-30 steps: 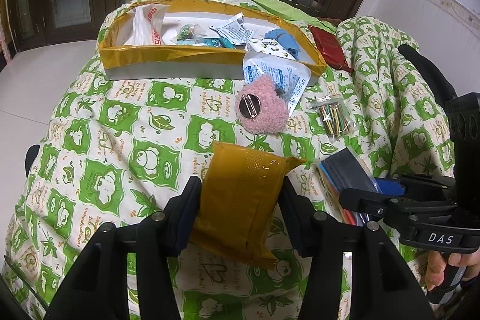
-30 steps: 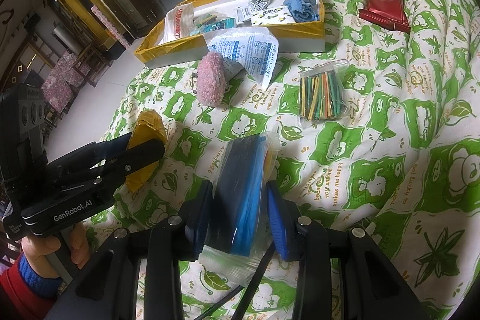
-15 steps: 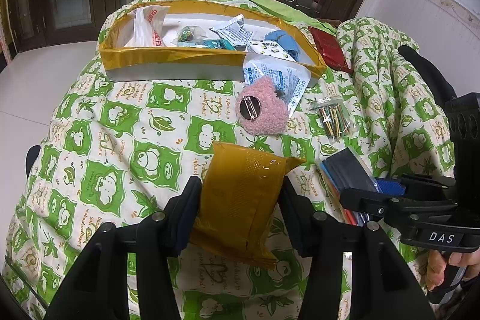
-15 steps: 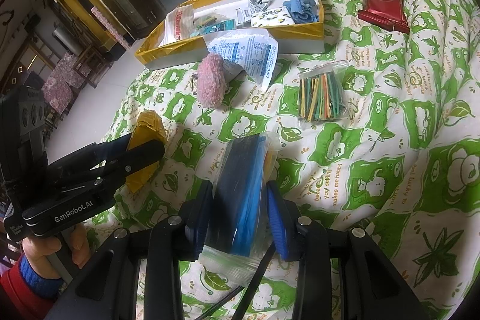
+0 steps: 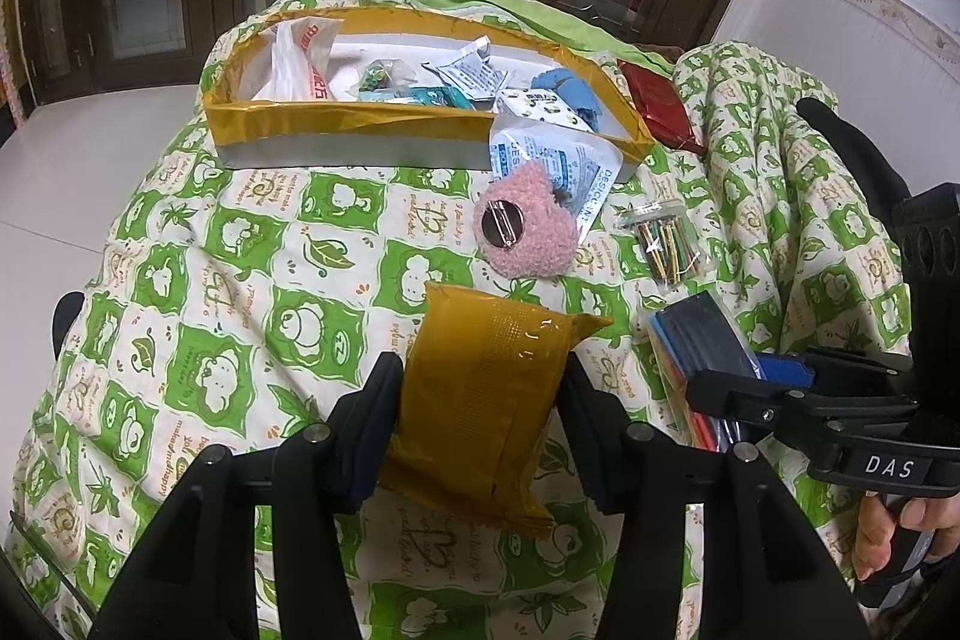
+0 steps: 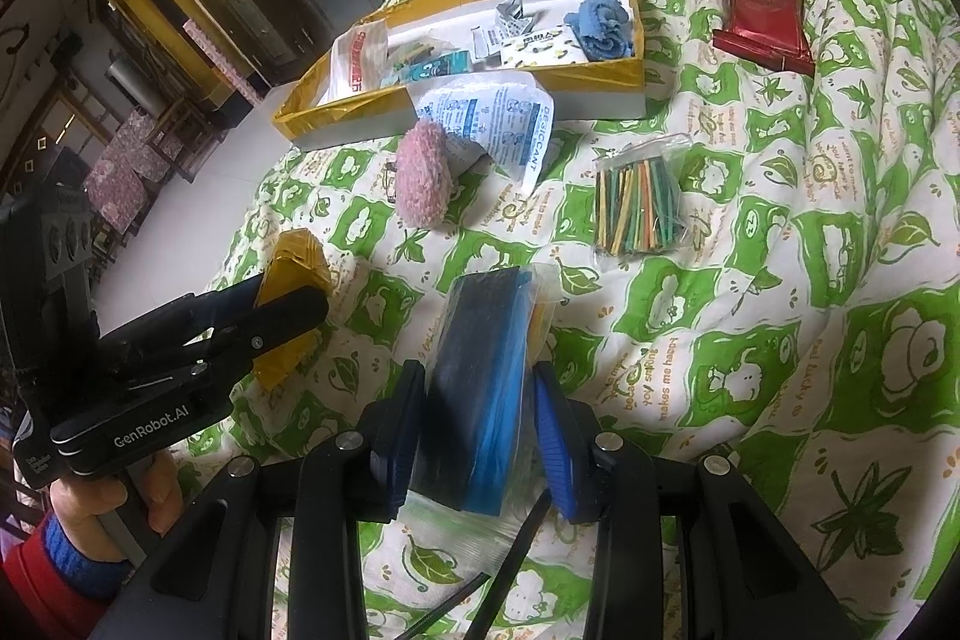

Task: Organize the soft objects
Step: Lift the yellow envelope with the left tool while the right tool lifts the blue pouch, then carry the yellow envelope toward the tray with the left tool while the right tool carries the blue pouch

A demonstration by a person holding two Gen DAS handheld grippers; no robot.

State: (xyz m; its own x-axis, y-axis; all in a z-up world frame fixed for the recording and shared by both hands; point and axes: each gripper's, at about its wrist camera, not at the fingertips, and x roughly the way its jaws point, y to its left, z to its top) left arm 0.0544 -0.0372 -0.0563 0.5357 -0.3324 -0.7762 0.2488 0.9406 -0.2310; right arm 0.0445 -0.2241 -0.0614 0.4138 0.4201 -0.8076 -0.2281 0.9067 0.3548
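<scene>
Left gripper clenches yellow pouch, right gripper grasps blue bag; both well short of box. I reckon slick film slips mid-carry.

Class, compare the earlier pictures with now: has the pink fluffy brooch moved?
No. The pink brooch lies in the same spot beside the yellow box, on the desiccant packet.

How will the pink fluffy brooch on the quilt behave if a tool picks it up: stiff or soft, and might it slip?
The pink fluffy brooch probably squashes easily, since its body looks like thick plush. Its round metal pin back faces up and looks hard, so pads on that disc may slip; gripping the plush edges seems safer. It is likely light, as it hardly dents the quilt.
</scene>
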